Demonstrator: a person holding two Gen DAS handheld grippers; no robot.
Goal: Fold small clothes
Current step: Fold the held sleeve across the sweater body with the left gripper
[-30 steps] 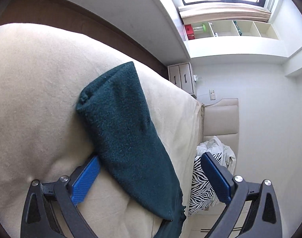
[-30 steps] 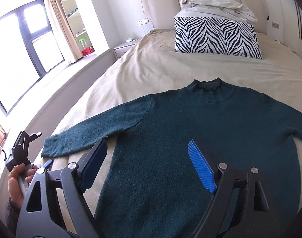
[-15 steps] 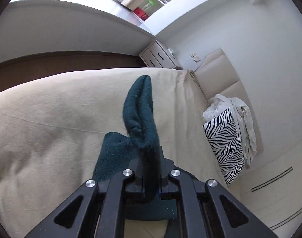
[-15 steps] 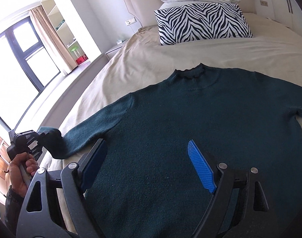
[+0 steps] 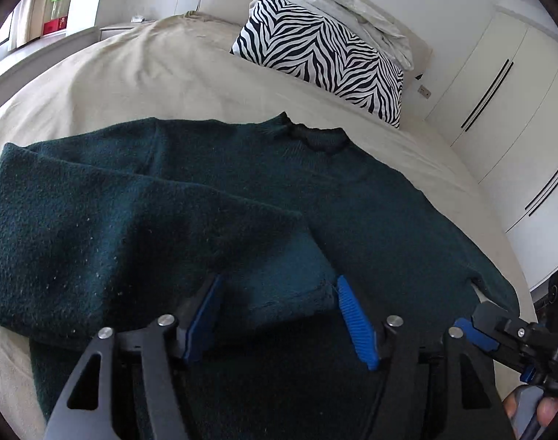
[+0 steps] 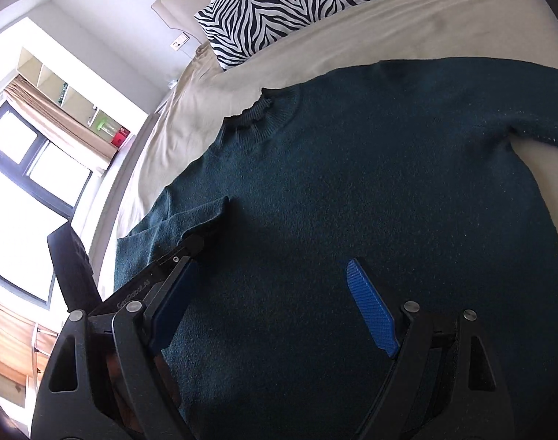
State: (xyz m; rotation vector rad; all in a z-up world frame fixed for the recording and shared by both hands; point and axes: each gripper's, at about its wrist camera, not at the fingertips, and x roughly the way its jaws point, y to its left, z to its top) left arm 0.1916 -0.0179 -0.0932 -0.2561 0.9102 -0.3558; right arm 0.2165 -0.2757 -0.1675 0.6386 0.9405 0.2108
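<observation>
Sleeve [image 5: 139, 220] of the dark green sweater [image 6: 370, 190] lies folded across the chest at the left, its cuff just ahead of the left tool [image 5: 279, 315], whose blue pads stand wide apart with nothing between them. It looks freshly laid down, so the step in hand appears to be the first sleeve fold. The sweater rests flat on the beige bed [image 5: 139, 62], collar [image 6: 257, 113] pointing toward the zebra pillow [image 5: 322, 51], long axis running from hem near the tools up to that collar. To the right, the right tool [image 6: 275, 304] hovers over the body, also wide and holding nothing. The other sleeve [image 6: 535, 124] reaches outward, unfolded; the next move likely calls for pinching its cuff and carrying it inward across the chest.
</observation>
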